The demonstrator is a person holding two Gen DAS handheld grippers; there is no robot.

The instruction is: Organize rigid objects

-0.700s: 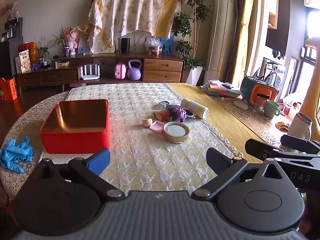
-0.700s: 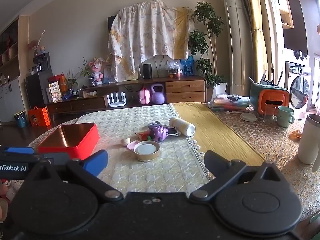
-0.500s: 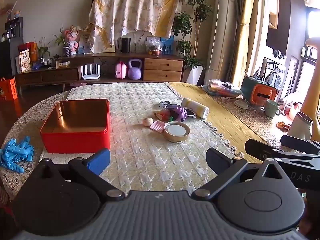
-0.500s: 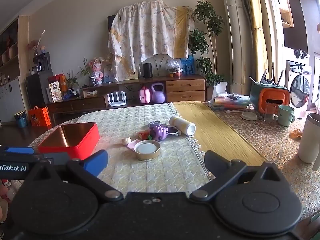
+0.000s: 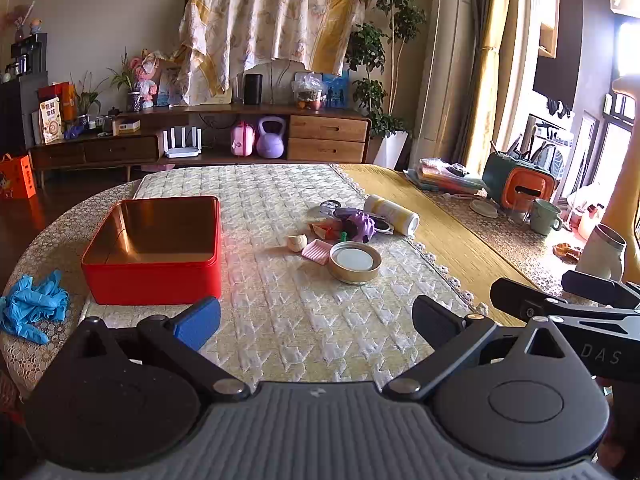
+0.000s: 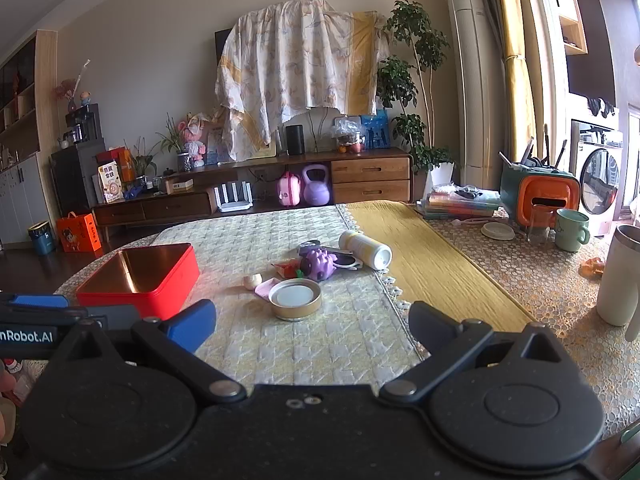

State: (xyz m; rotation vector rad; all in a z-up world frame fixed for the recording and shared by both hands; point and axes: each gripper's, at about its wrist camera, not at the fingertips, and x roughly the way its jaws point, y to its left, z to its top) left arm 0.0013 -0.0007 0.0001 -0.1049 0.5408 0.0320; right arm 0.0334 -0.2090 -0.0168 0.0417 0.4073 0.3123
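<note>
Quilted cloth covers the worktop [image 5: 304,320]; small objects [image 5: 352,236] cluster right of the empty red tin [image 5: 156,248], probably their destination. Left gripper [image 5: 316,316] and right gripper [image 6: 312,320] hover spread, holding nothing.

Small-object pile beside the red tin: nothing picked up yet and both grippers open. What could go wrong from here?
1. The white bottle lies on its side near the mat's edge; a nudge could roll it away.
2. The purple toy, jar lid and pink piece crowd together, so open jaws may catch or push a neighbour.
3. The red tin looks light; a drop against its wall could slide it.
</note>
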